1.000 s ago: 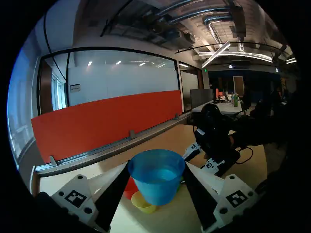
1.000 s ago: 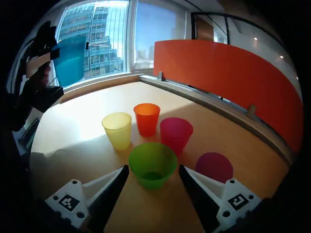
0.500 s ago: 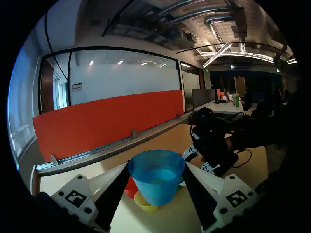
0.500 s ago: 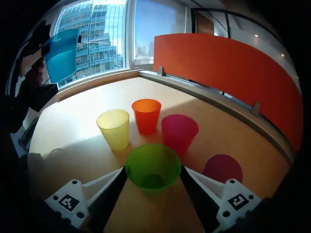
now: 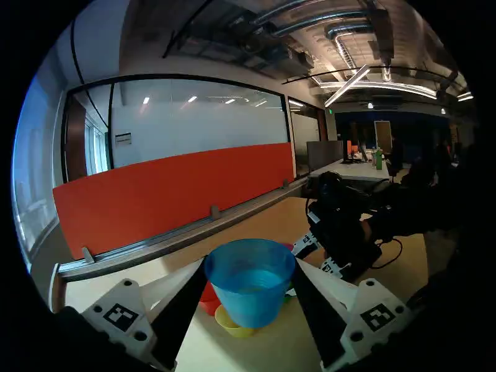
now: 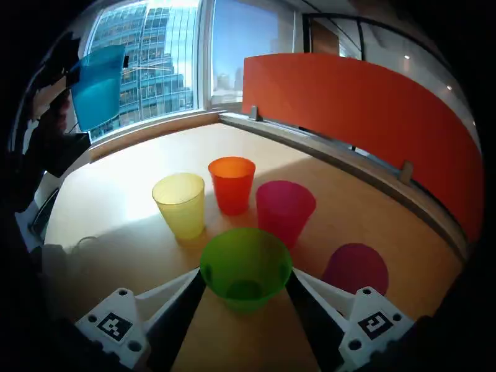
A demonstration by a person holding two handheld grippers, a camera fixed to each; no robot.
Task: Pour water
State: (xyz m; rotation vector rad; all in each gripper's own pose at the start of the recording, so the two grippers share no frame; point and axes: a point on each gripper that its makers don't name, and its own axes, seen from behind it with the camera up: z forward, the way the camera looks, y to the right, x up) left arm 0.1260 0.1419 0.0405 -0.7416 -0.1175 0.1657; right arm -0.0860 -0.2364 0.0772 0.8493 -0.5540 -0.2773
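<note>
**Right gripper** (image 6: 245,277): The fingers are set against both sides of the green cup (image 6: 245,263), which stands upright on the table (image 6: 347,204). They appear to press on it, though the contact sits low in the right gripper view and the firmness of the hold is uncertain. A second ago there was a gap on each side, and now the cup fills the span. The cup looks empty.

**Left gripper** (image 5: 249,263): The fingers are clamped on the blue cup (image 5: 248,304), held upright in the air above the table. The water (image 5: 253,280) stands partway up and level. Tilt is unchanged over the last second. In the right gripper view the cup sits high at left, a little further left than before.

**Behind the green cup:** The yellow cup (image 6: 179,204), orange cup (image 6: 232,184) and pink cup (image 6: 284,211) stand close together, with a purple cup (image 6: 355,270) to the right.

**Far:** An orange partition (image 6: 372,111) and a window (image 6: 149,62).

**Assessment:** The receiver looks secured and the source is still level, so the pour has not begun. The blue cup likely needs to come over the green rim before it tips.
</note>
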